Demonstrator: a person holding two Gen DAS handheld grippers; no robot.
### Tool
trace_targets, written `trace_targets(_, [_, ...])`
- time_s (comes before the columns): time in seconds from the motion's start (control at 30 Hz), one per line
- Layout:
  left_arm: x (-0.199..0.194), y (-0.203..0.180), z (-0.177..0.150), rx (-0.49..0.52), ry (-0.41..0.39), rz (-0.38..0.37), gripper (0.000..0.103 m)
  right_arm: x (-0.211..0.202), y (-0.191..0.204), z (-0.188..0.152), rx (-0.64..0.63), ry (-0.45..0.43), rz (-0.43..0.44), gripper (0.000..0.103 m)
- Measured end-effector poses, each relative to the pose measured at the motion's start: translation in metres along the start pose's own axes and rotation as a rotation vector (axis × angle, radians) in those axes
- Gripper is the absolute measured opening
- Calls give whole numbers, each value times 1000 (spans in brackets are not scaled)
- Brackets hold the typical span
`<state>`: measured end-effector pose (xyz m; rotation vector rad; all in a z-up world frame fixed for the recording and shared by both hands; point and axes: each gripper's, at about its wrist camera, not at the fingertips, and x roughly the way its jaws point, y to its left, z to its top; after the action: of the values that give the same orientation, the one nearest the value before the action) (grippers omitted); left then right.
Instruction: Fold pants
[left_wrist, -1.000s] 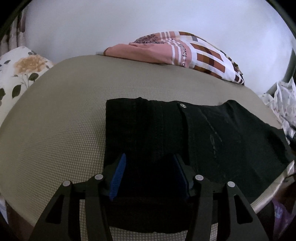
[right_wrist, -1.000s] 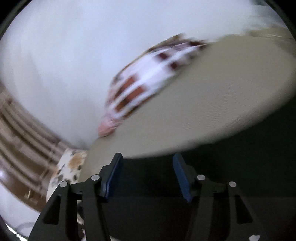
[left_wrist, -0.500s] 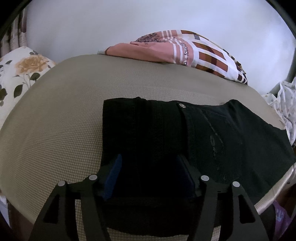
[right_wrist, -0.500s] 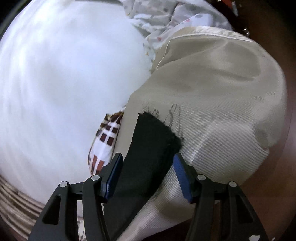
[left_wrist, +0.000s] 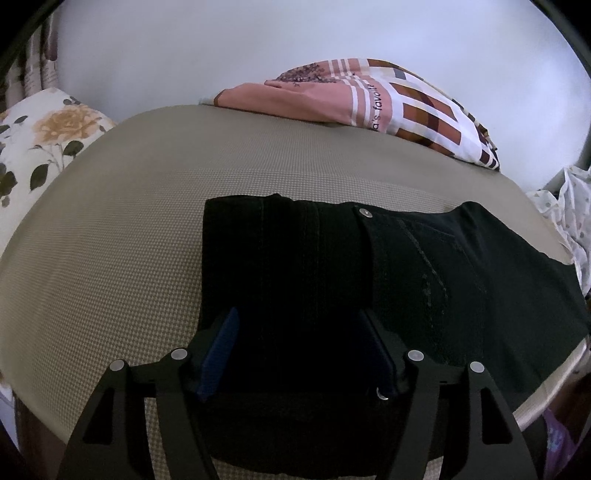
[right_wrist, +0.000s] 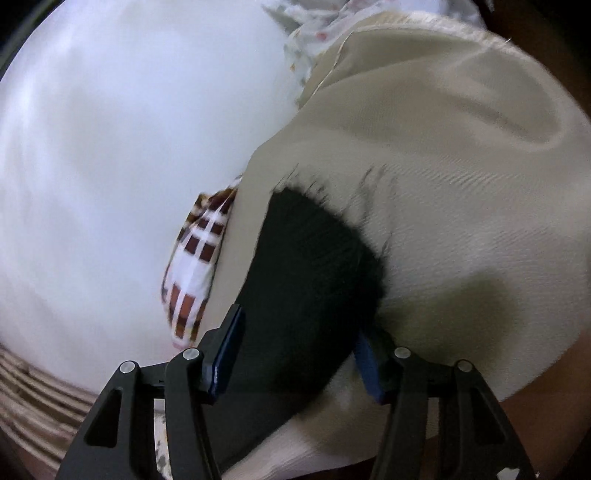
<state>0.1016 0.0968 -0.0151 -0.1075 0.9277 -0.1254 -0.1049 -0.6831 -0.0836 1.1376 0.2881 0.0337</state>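
Black pants lie flat on the tan mattress, no cross fold made yet. My left gripper hovers spread at the waist; my right gripper spread over the frayed hem.

The left gripper has its jaws spread wide, the two blue-padded fingers standing well apart and reaching forward, level with each other. Dark cloth fills the gap between them, but neither pad closes on it. The right gripper is likewise spread wide, its fingers set apart at a similar width. Its view is tilted and slightly blurred, with dark cloth lying between the pads.
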Motion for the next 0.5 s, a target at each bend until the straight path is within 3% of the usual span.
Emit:
trace_targets(0.17, [-1,0,0,8,-3,5,69,0,-8,1,33,-19,15,48])
trace_targets(0.27, [-1,1,1,12,-6,8,69,7,3,4,-30,-17,-54,45])
trace_targets(0.37, [0,0,1,8,-8,8,70,16,5,4,-49,6,-153,11])
trace_targets(0.5, [1,0,3,8,1,5,70,13,6,3,-49,0,-175,7])
